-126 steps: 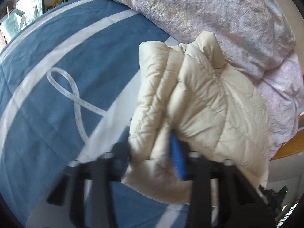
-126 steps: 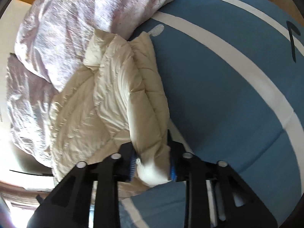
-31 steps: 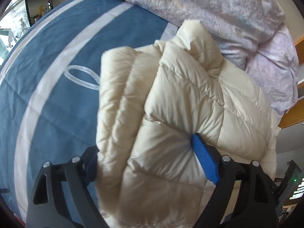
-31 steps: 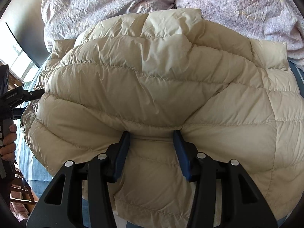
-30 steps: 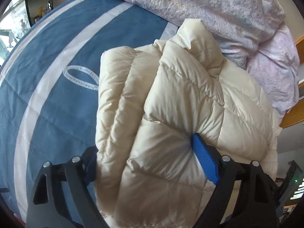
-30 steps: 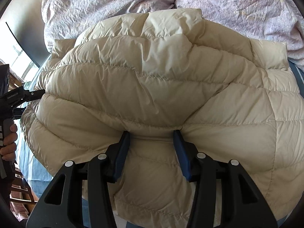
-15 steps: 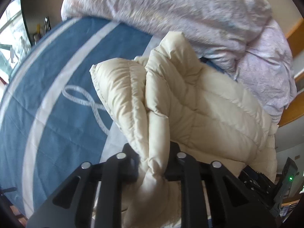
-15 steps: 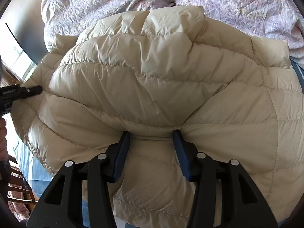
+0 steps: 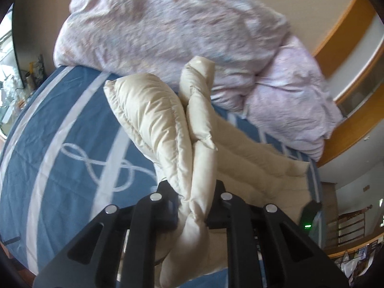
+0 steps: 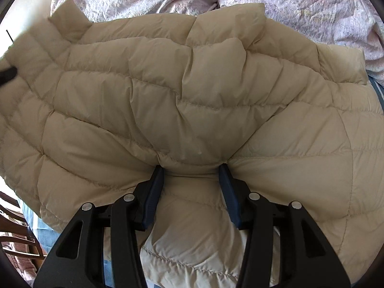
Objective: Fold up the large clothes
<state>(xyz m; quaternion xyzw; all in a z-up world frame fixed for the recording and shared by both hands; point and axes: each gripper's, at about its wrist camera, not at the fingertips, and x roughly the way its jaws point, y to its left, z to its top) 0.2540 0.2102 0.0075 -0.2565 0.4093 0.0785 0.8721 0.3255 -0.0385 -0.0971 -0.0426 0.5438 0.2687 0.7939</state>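
The jacket edge has risen off the blue striped bedspread.

Open blue bedspread lay free left of the cream down jacket; a heaped lilac duvet blocked the far side, touching the jacket.

No text, label, brand or number can be read in either view. The blue bedspread bears only a white looping ornament, left of the cream jacket.
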